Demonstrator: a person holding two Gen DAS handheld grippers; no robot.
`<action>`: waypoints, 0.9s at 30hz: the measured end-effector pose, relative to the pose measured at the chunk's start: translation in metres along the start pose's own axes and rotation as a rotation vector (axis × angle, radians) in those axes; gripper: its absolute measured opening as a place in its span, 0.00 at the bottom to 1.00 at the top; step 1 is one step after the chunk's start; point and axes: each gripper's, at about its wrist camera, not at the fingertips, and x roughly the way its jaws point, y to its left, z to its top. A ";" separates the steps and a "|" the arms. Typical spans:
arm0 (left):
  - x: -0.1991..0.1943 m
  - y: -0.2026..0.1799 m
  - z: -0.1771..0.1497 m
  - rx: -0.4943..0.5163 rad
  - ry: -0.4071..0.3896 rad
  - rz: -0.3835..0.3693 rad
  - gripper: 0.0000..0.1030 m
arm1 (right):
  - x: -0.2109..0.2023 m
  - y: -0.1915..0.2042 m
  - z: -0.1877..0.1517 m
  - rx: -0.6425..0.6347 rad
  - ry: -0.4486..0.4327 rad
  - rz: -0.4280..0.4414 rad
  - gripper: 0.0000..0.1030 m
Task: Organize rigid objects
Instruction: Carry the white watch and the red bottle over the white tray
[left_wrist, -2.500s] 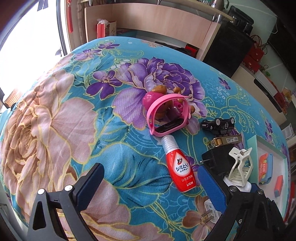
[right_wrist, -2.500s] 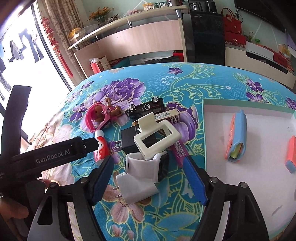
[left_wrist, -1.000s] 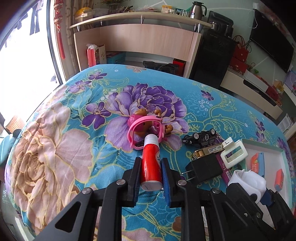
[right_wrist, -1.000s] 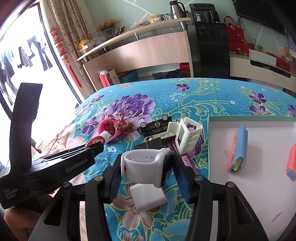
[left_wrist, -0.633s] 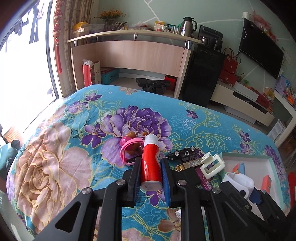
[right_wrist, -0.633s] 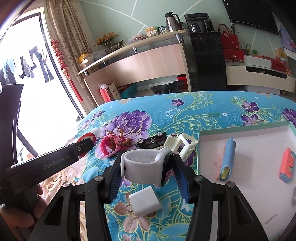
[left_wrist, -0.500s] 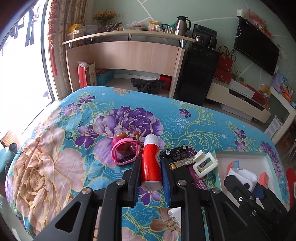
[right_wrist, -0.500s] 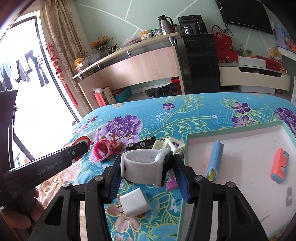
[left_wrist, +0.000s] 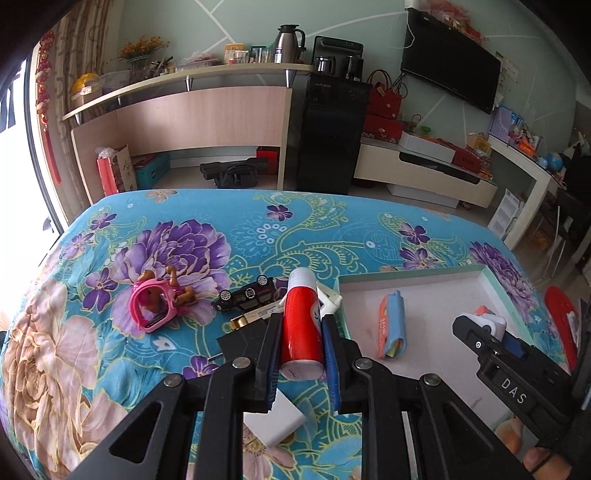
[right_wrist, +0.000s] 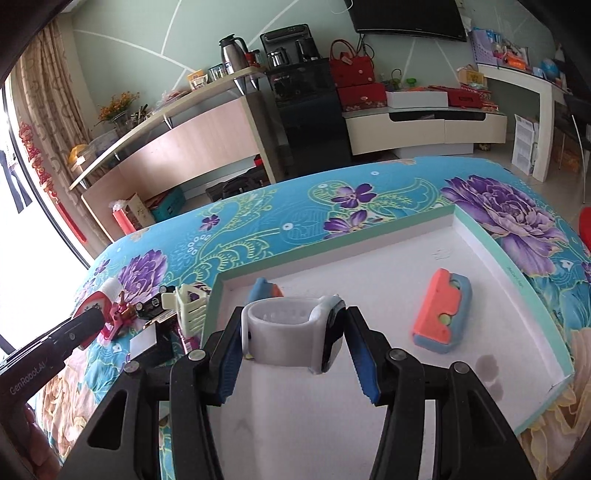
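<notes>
Right tool (right_wrist: 291, 334) grips a white watch (right_wrist: 291, 332) above the white tray (right_wrist: 532, 295), two orange-blue items already beneath it; left tool (left_wrist: 301, 343) clamps a red bottle (left_wrist: 300, 326) short of the tray's edge. Toy car (left_wrist: 247, 294), pink watch (left_wrist: 153, 308), clip and chargers are left on the floral surface.

Red white-capped bottle (left_wrist: 301, 321) and white watch (right_wrist: 291, 334) aloft; orange-blue pieces in white tray (right_wrist: 495, 258).

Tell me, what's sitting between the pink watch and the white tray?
In the left wrist view, a black toy car, a gold-ended box and a cream hair clip lie between the pink watch and the tray. The held red bottle hides part of that stretch.
</notes>
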 end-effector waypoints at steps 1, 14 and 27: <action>0.002 -0.007 -0.002 0.017 0.006 -0.011 0.22 | -0.001 -0.005 0.000 0.003 0.000 -0.017 0.53; 0.034 -0.072 -0.030 0.155 0.130 -0.104 0.22 | 0.006 -0.049 -0.006 0.104 0.090 -0.091 0.53; 0.047 -0.085 -0.041 0.196 0.181 -0.101 0.22 | 0.015 -0.045 -0.009 0.081 0.133 -0.087 0.54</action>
